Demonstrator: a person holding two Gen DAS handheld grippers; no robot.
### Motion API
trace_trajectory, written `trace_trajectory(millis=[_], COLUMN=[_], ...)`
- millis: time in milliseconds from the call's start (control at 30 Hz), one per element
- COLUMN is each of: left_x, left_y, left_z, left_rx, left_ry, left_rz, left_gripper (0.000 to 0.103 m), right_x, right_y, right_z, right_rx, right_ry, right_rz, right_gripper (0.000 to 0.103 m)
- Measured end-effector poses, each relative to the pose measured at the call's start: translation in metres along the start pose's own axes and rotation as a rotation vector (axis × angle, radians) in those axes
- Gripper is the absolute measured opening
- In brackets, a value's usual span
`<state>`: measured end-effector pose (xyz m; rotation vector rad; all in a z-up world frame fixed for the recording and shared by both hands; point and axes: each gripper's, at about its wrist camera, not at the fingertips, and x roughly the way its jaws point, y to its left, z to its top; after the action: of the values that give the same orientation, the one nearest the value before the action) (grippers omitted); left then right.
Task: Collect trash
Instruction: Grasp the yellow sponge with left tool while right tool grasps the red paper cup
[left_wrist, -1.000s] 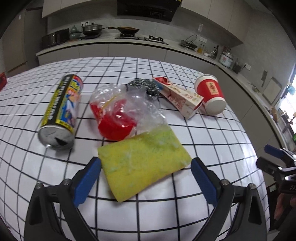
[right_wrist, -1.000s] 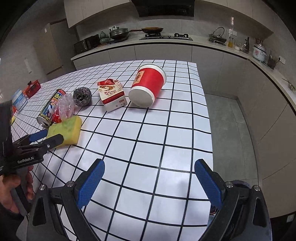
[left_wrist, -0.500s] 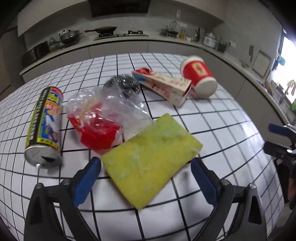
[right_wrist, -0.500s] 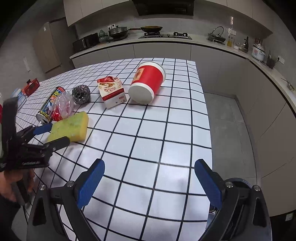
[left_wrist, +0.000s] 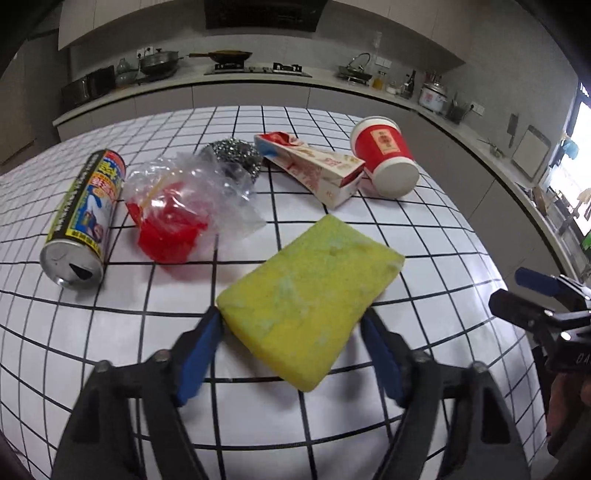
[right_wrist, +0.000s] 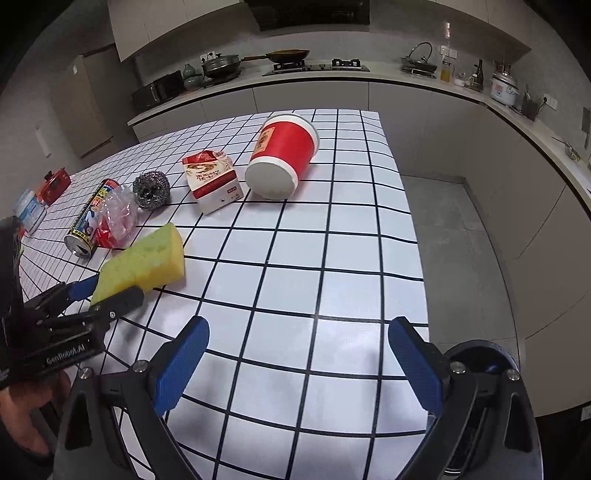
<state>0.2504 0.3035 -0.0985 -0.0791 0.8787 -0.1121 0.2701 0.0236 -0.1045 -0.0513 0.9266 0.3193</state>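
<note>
Sponge between closing left gripper jaws, one pad touching

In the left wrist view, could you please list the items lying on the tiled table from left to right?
Yellow-and-black spray can → clear plastic bag with red contents → red-and-white crushed paper carton → red paper cup with white rim. I leave out the steel wool scourer and the yellow sponge, since they overlap others.

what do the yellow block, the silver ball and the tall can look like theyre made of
Yellow block: likely foam sponge; matte, porous, with pale worn patches.
Silver ball: steel wool scourer by the look; tangled shiny wire coils.
Tall can: probably metal; bright silvery end with an open hole, glossy printed wrap on its side.
</note>
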Motion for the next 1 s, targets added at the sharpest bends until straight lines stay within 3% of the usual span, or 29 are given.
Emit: trace_trajectory(millis=[67,200,267,500,733,833,900,1000], left_x=[0.005,0.022,0.020,0.018,0.016,0.022,0.024,0.027], left_y=[0.005,0.011,0.007,0.020,0.052,0.057,0.058,0.061], left_z=[0.004,0.017,0.021,0.024,0.025,0.027,0.029,0.028], left_rx=[0.004,0.015,0.042,-0.069,-0.197,-0.214,-0.220,-0.229], left_ry=[0.005,0.026,0.010,-0.016,-0.039,-0.038,-0.037,-0.030], left_rz=[0.033,-0.002,-0.015,0.023,0.123,0.137,0.147,0.160], left_gripper=[0.097,0.094,0.067,0.059,0.060,0.061,0.065,0.082], right_x=[0.002,0.006,0.008,0.023,0.043,0.056,0.065,0.078], right_y=[0.001,-0.002,-0.005,-0.009,0.000,0.004,0.005,0.007], right_z=[0.001,0.002,0.003,0.025,0.081,0.097,0.106,0.113], right_rx=[-0.005,0.005,0.009,0.074,0.110,0.113,0.123,0.119], right_ry=[0.003,0.009,0.012,-0.014,-0.105,-0.116,-0.121,-0.099], right_rz=[-0.001,-0.008,-0.014,0.006,0.019,-0.011,-0.004,-0.014], right_gripper=[0.099,0.099,0.099,0.099,0.098,0.088,0.086,0.086])
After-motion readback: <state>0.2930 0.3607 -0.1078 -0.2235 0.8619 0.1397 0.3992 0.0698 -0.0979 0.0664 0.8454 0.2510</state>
